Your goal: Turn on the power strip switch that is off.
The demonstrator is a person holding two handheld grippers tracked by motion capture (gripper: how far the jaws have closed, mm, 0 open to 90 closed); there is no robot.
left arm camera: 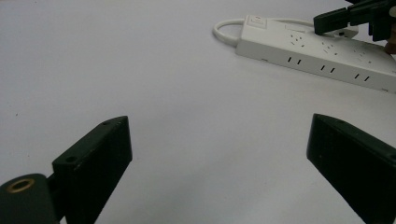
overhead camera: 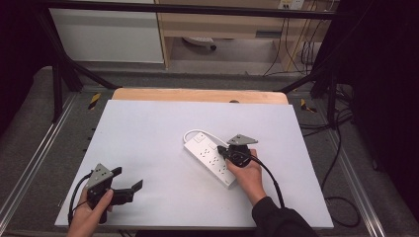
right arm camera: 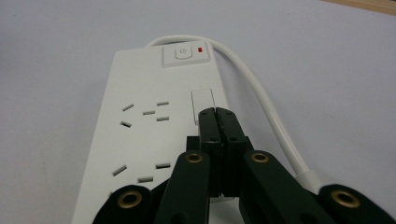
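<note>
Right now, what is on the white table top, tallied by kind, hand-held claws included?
White power strip: 1
Black claws: 2, the left claw open, the right claw shut above the strip
Total: 3

I am working in what looks like a lab or recording workspace: a white tabletop (overhead camera: pixel 148 148) sits inside a black metal frame (overhead camera: pixel 59 74) on a grey floor. Behind it I see a light wooden shelf unit (overhead camera: pixel 222 24), a wall socket (overhead camera: pixel 290 4) and loose black cables (overhead camera: pixel 341 148) trailing across the floor.
</note>
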